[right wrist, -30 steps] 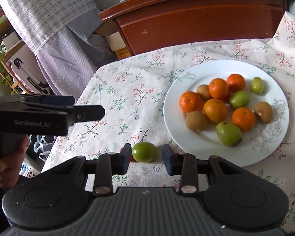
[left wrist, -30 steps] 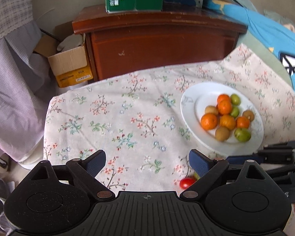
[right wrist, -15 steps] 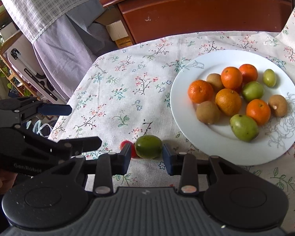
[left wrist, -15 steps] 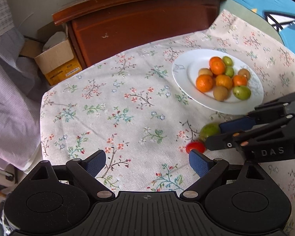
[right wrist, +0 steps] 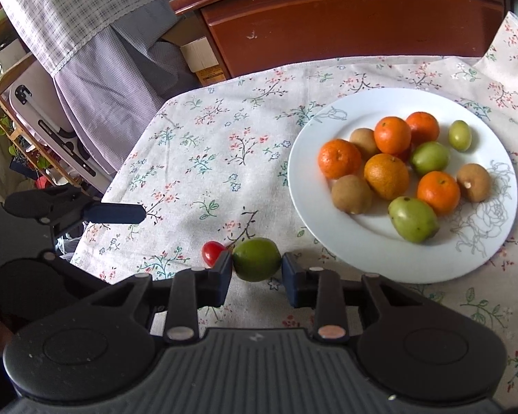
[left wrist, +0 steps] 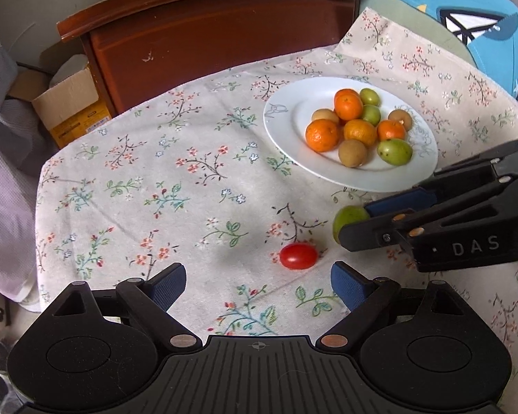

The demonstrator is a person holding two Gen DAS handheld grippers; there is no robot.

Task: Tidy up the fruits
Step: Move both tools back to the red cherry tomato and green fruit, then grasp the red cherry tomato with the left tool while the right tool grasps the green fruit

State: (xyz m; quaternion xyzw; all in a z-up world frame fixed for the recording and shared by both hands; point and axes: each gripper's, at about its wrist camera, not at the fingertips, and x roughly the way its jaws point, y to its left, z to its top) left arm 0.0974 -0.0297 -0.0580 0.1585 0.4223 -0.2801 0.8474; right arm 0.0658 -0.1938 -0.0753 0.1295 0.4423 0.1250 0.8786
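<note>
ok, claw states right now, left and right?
Left claw: open, empty, cherry tomato just ahead.
Right claw: shut on the green fruit.

The left tool [left wrist: 258,281] hovers with jaws wide over a floral-clothed desk [left wrist: 176,179], a red cherry tomato [left wrist: 298,256] lying just ahead of its blue pads. At right, the right tool [left wrist: 354,222] grips a green fruit [left wrist: 348,219] beside a white plate [left wrist: 286,127] heaped with oranges, kiwis and green fruit.
</note>
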